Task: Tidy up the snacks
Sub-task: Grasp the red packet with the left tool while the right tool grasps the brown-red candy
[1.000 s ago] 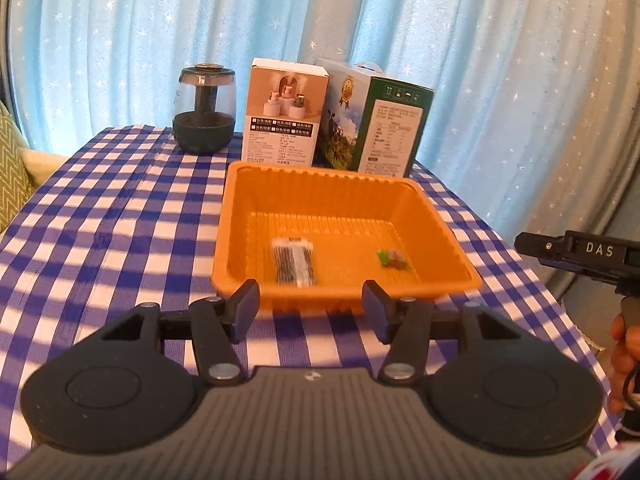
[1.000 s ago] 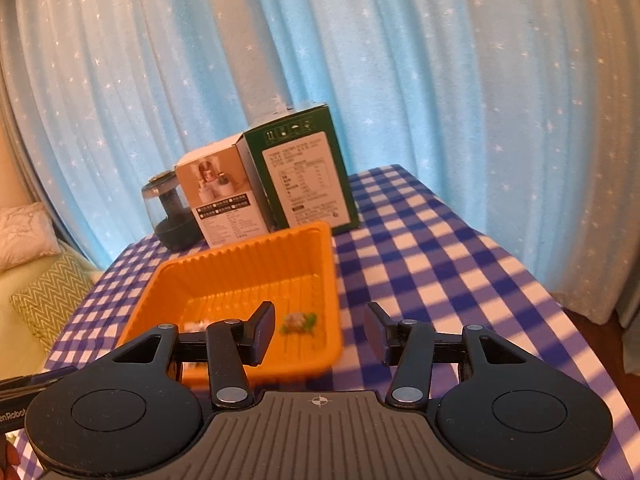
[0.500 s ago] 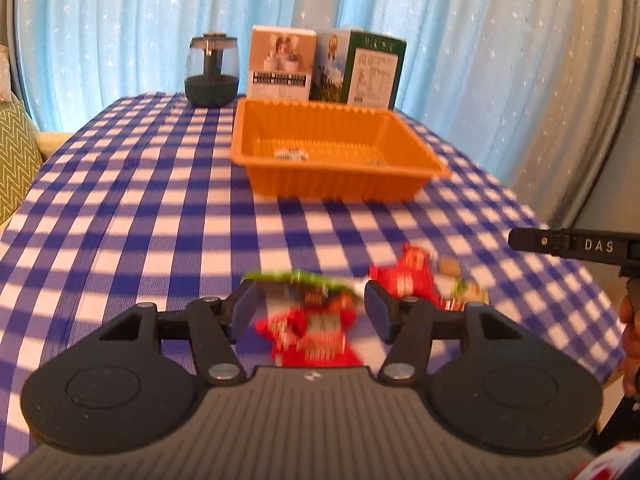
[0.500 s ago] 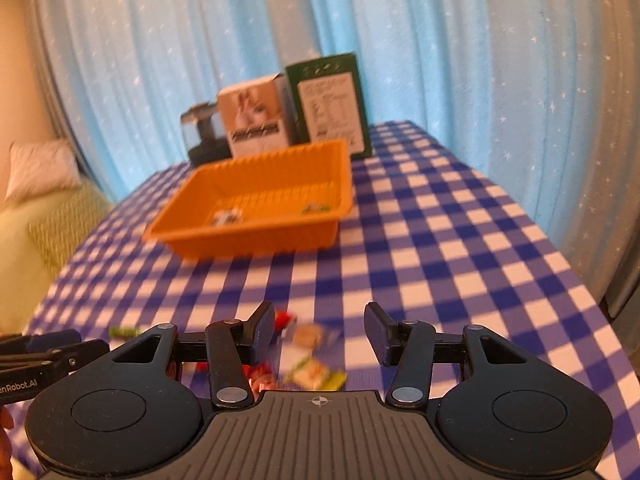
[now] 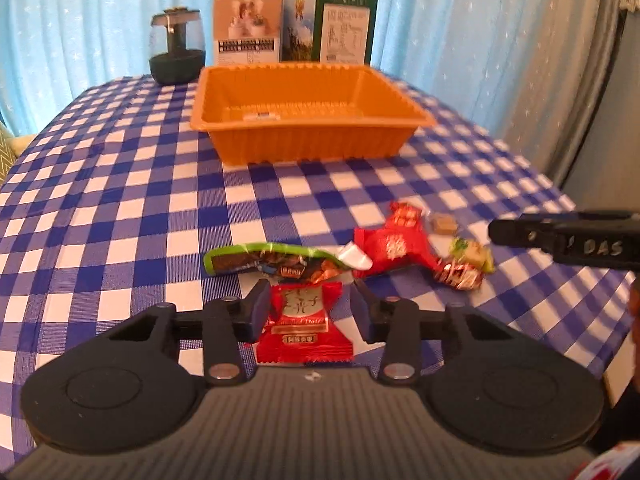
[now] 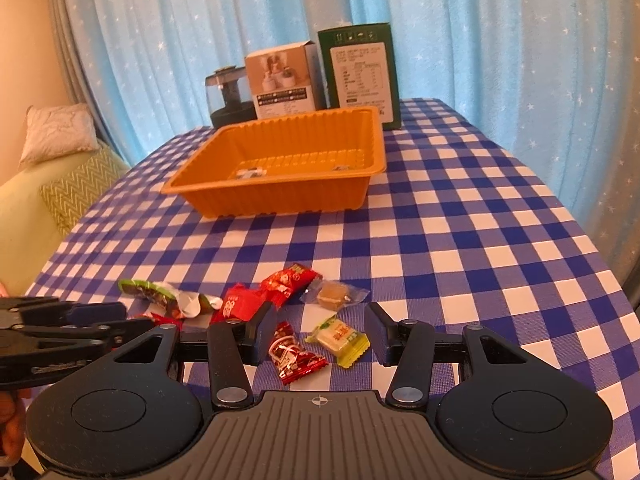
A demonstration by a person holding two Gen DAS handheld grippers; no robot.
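My left gripper (image 5: 310, 312) hangs low over the snack pile, its jaws closing around a red date packet (image 5: 304, 328) that lies flat on the cloth; the pads stand at its sides without clearly pressing. A green packet (image 5: 256, 258) and a bigger red packet (image 5: 392, 244) lie just beyond. My right gripper (image 6: 318, 336) is open over a red foil candy (image 6: 294, 358) and a yellow-green candy (image 6: 340, 338). A caramel in clear wrap (image 6: 334, 294) lies ahead of it. The orange tray (image 5: 304, 140) stands further back with a small packet (image 5: 260, 114) inside.
Behind the tray stand a dark glass jar (image 5: 176, 52), a beige box (image 5: 246, 28) and a green box (image 5: 344, 28), against a blue curtain. A sofa with cushions (image 6: 72, 184) is left of the table. The checked tablecloth (image 6: 460, 240) drops off at the right edge.
Both grippers have pulled back from the tray and come down to the snack pile at the near end of the table. The left jaws have narrowed around the red date packet.
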